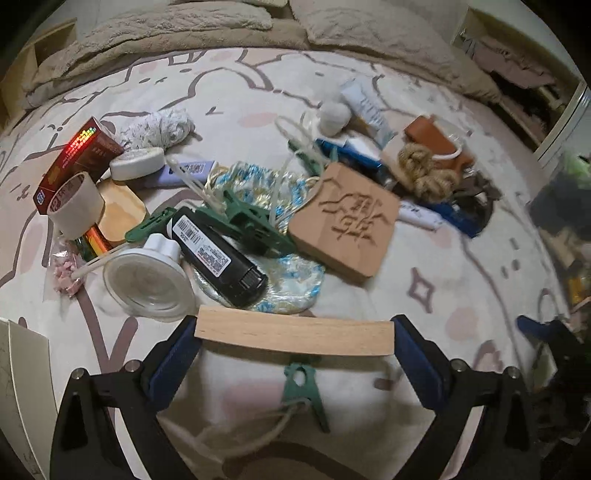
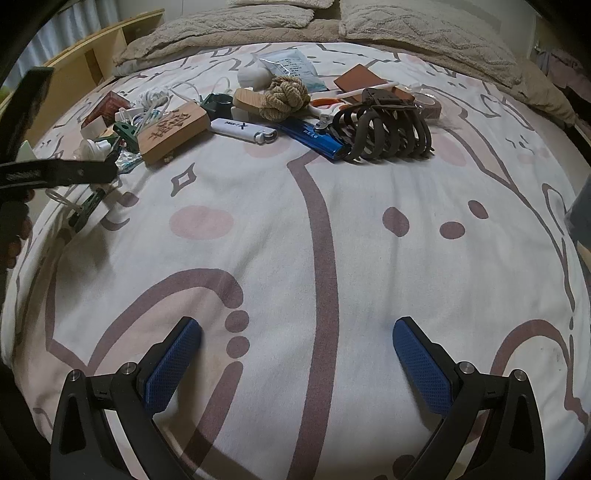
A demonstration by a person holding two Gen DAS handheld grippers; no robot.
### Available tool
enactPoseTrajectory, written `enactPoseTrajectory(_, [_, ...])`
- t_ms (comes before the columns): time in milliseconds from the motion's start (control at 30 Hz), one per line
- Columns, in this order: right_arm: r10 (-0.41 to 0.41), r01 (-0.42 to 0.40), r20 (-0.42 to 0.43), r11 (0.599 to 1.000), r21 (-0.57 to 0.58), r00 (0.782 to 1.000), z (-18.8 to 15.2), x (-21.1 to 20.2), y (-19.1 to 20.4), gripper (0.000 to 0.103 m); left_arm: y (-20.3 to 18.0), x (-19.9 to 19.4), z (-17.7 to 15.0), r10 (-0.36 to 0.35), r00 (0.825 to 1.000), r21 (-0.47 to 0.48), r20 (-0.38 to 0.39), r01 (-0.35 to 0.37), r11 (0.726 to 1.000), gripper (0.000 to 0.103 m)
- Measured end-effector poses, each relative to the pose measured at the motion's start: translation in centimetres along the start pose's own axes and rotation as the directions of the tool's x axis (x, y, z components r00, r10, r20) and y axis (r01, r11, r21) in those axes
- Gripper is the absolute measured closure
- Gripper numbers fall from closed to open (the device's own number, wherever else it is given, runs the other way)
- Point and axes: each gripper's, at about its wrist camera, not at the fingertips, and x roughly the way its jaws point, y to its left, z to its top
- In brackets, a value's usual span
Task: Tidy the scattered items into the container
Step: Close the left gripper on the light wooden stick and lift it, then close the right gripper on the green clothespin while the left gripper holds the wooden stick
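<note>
My left gripper (image 1: 293,334) is shut on a plain wooden block (image 1: 293,331), held above the bed with a green clip (image 1: 304,387) and its cord below it. Ahead lie scattered items: a carved wooden block (image 1: 345,218), a black tube (image 1: 216,254), a clear funnel-shaped cap (image 1: 147,282), a tape roll (image 1: 75,203) and a rope knot (image 1: 424,170). My right gripper (image 2: 297,341) is open and empty over bare bedsheet. In the right wrist view I see the carved block (image 2: 171,127), a white lighter (image 2: 243,130), a rope knot (image 2: 284,96) and a dark hair claw (image 2: 384,127). The left gripper's arm (image 2: 55,173) shows at the left edge.
A white container edge (image 1: 22,387) sits at the lower left of the left wrist view. Pillows and a blanket (image 2: 258,22) line the head of the bed. A wooden shelf (image 2: 85,62) stands at the left. A red box (image 1: 75,158) lies by the tape.
</note>
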Motion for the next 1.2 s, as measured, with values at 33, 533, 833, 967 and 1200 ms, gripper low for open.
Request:
enactPoseTrajectory(33, [-0.001, 0.001, -0.002, 1.0, -0.002, 1.0, 0.0, 0.0, 0.0, 0.0, 0.0, -0.5, -0.1, -0.02, 1.0, -0.004, 0.005, 0.02, 1.0, 0.002])
enactPoseTrajectory(533, [-0.054, 0.052, -0.05, 0.997, -0.053, 0.997, 1.0, 0.2, 1.1, 0.0, -0.5, -6.6, -1.8, -0.1, 0.988, -0.014, 0.119, 0.102, 0.995, 0.002])
enactPoseTrajectory(833, [0.06, -0.049, 0.053, 0.981, -0.189, 0.997, 2.9, -0.4, 6.2, 0.0, -1.5, -10.1, -2.2, -0.011, 0.964, 0.039, 0.267, 0.0, 0.999, 0.002])
enactPoseTrajectory(967, [0.075, -0.064, 0.037, 0.97, -0.236, 0.996, 4.0, 0.3, 9.2, 0.001, -1.5, -12.0, -2.5, 0.049, 0.931, 0.025, 0.362, -0.062, 0.998, 0.002])
enactPoseTrajectory(1200, [0.159, -0.145, 0.03, 0.951, -0.272, 0.987, 5.1, 0.8, 13.6, 0.009, -0.3, -13.9, -2.5, 0.052, 0.9, -0.017, 0.433, -0.049, 0.999, 0.002])
